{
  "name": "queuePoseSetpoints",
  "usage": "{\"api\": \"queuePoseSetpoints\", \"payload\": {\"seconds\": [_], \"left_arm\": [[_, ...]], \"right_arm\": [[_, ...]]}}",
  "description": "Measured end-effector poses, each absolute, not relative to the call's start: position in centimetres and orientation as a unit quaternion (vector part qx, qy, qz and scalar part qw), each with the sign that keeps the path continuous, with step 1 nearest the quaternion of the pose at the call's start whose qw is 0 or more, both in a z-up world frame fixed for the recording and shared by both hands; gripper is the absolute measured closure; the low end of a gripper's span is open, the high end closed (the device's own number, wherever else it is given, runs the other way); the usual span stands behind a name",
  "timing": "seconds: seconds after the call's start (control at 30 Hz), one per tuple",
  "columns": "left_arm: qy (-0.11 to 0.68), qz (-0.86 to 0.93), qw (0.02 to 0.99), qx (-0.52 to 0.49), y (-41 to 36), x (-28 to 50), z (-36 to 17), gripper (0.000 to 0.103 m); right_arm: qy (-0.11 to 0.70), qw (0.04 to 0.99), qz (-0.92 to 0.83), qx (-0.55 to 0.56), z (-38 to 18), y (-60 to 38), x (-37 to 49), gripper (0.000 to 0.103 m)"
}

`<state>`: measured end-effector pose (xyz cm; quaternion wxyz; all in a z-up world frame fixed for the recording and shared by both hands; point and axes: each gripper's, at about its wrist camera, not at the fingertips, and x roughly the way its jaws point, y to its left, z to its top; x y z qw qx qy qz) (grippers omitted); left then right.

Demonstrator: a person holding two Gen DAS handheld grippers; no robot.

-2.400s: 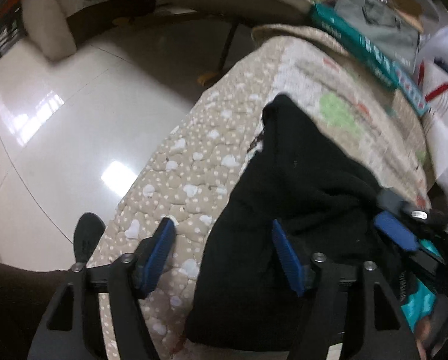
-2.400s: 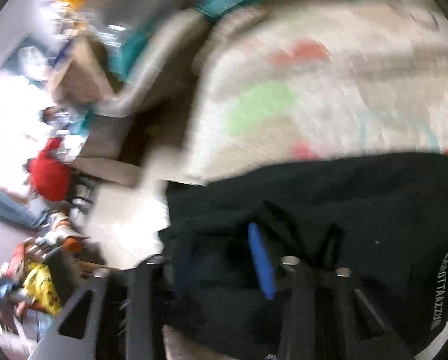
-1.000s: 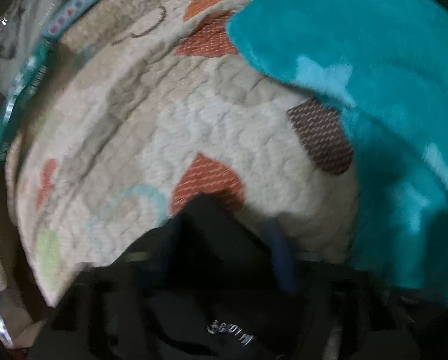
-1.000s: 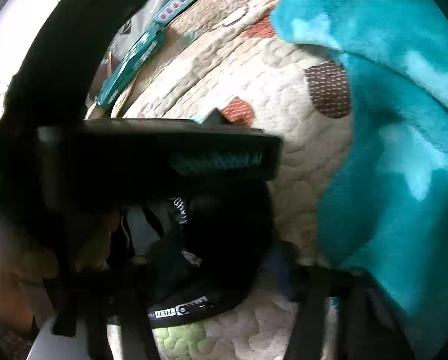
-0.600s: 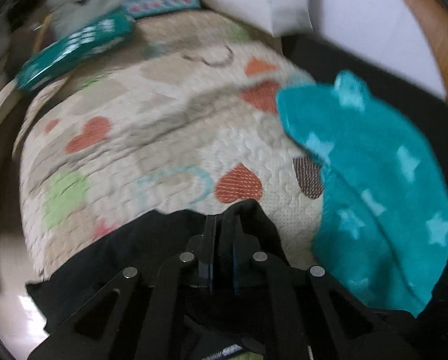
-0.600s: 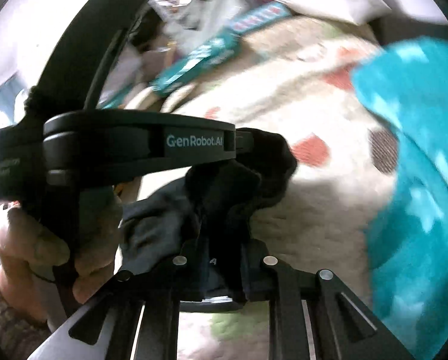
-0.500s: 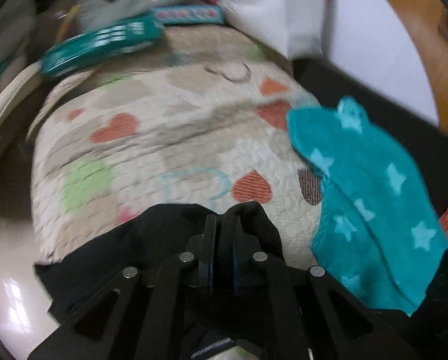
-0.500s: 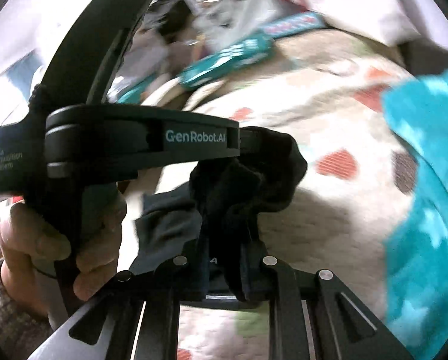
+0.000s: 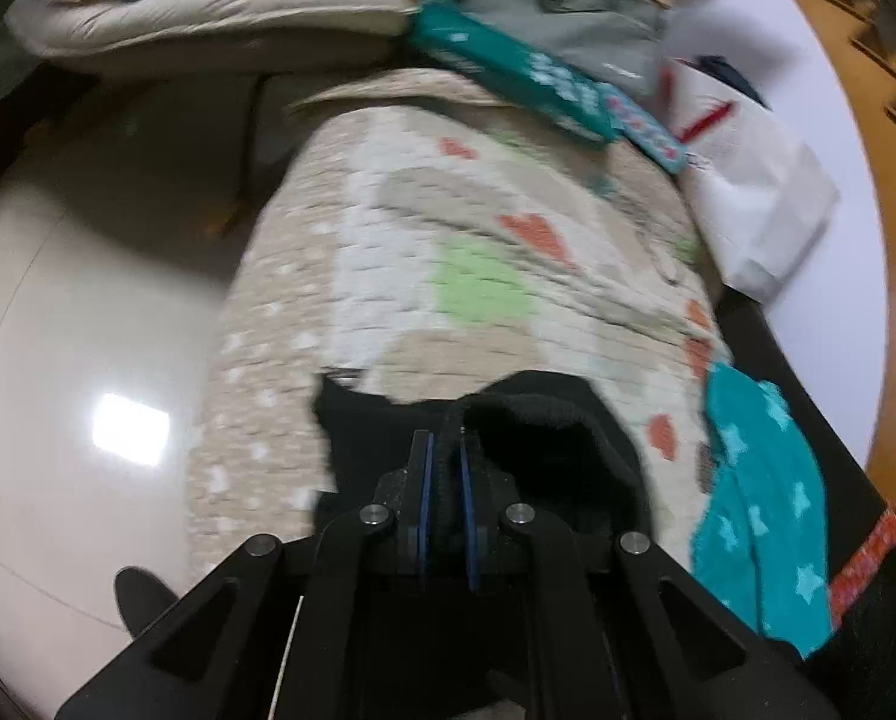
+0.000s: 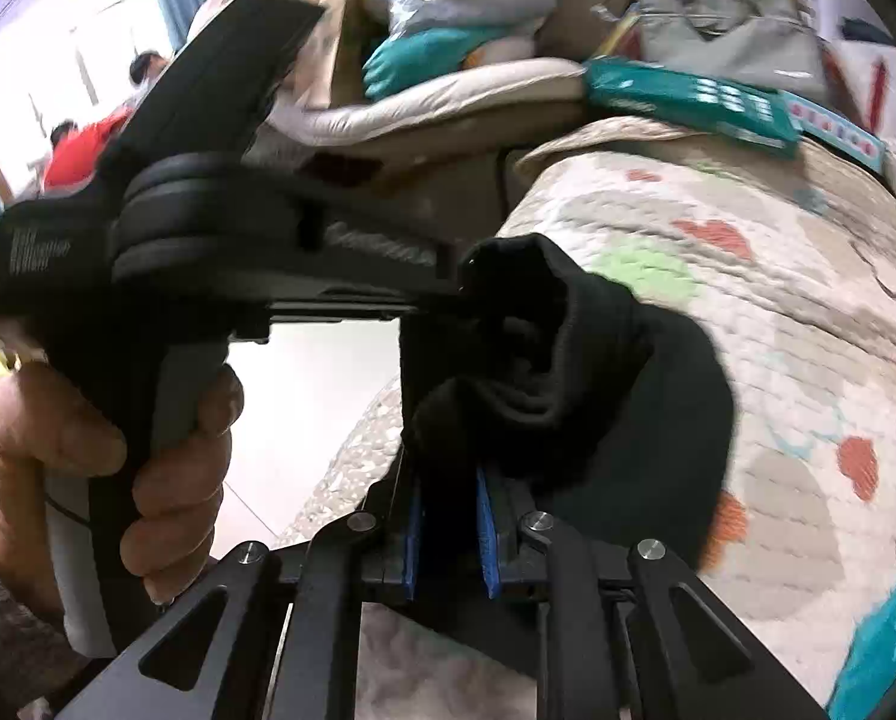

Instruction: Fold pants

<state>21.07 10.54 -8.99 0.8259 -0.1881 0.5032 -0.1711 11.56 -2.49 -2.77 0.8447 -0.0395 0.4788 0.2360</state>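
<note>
At lower centre of the left wrist view, the left gripper (image 9: 444, 456) is clenched on a bunched fold of the black pants (image 9: 544, 438), which lie over the quilt (image 9: 478, 276). Lower centre in the right wrist view, the right gripper (image 10: 451, 501) grasps another thick fold of the pants (image 10: 646, 420). At left there, a hand (image 10: 105, 456) holds the left gripper's handle. A teal blanket (image 9: 766, 510) lies at lower right.

pants (image 9: 556, 450) on near end of quilt (image 9: 448, 228); fleece blanket (image 9: 760, 516) right of pants; long box (image 9: 508, 81) at quilt's far edge; floor (image 9: 87, 360) left.
</note>
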Motion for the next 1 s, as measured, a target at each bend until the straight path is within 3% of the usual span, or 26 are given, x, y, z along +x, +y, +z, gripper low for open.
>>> {"api": "queuePoseSetpoints", "payload": {"seconds": [0.17, 0.23, 0.27, 0.3, 0.33, 0.4, 0.43, 0.6, 0.73, 1.0], "left_arm": [[0.527, -0.119, 0.816, -0.206, 12.9, 21.9, -11.3, 0.09], [0.544, -0.083, 0.801, -0.235, 14.4, 22.1, -12.6, 0.084], [0.551, -0.07, 0.795, -0.246, 15.1, 22.1, -13.0, 0.082], [0.559, -0.054, 0.783, -0.269, 16.2, 22.1, -13.7, 0.079], [0.566, -0.048, 0.775, -0.279, 17.0, 22.2, -14.1, 0.078], [0.561, -0.031, 0.767, -0.309, 18.7, 22.0, -14.4, 0.075], [0.55, -0.024, 0.764, -0.336, 19.8, 21.6, -14.3, 0.073], [0.493, -0.026, 0.797, -0.348, 20.8, 20.0, -11.6, 0.072], [0.465, -0.057, 0.838, -0.281, 17.6, 19.7, -9.2, 0.063], [0.525, -0.032, 0.844, -0.108, 10.6, 20.1, -11.5, 0.062]], "right_arm": [[0.473, 0.842, 0.234, -0.112, -4.7, 0.8, 11.1, 0.085], [0.46, 0.844, 0.231, -0.148, -5.3, 2.1, 10.3, 0.079], [0.45, 0.846, 0.233, -0.166, -5.6, 2.8, 9.7, 0.072], [0.448, 0.843, 0.245, -0.168, -5.7, 3.1, 9.3, 0.057], [0.449, 0.841, 0.248, -0.172, -5.9, 3.3, 8.8, 0.053], [0.45, 0.837, 0.263, -0.165, -5.8, 3.1, 8.1, 0.03], [0.45, 0.835, 0.272, -0.161, -5.6, 3.0, 7.8, 0.026], [0.429, 0.838, 0.286, -0.176, -3.5, 0.8, 5.0, 0.025], [0.419, 0.848, 0.272, -0.177, -1.7, -1.8, 4.1, 0.025], [0.442, 0.876, 0.151, -0.123, -1.0, -8.0, 7.0, 0.024]]}}
